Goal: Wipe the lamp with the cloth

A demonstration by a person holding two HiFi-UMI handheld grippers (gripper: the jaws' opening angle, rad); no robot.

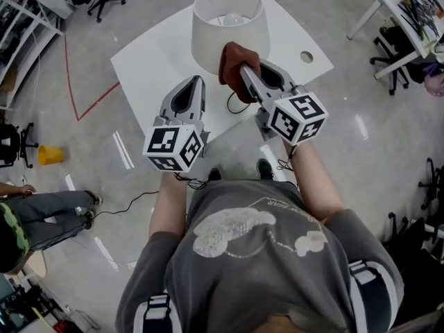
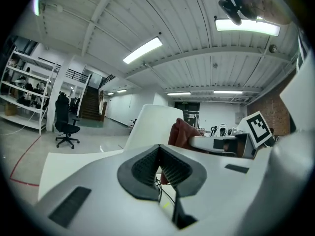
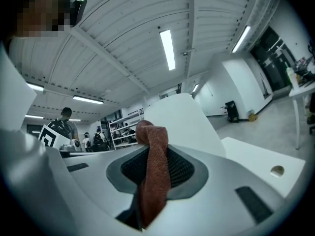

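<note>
My right gripper (image 1: pixel 244 71) pinches the soft cloth (image 1: pixel 234 59) right at the lamp (image 1: pixel 225 30) on the table (image 1: pixel 154 60), my left gripper (image 1: pixel 196 83) is closed empty, and the lamp seems light and easy to tip, so I should press gently.

Grey short-sleeved T-shirt (image 1: pixel 277 269), pale cloud-like print (image 1: pixel 225 229) on front. White-and-dark striped straps (image 1: pixel 366 283) at both shoulders. Black shoes (image 1: pixel 264 168). Left gripper (image 1: pixel 196 82) and right gripper (image 1: pixel 248 71): light grey wedge-shaped shells, dark ribbed pads (image 2: pixel 172 168) set in black recesses. White cube with black square markers (image 1: pixel 173 146) at rear of each. Thin black cable (image 1: pixel 191 181) under left cube.
</note>
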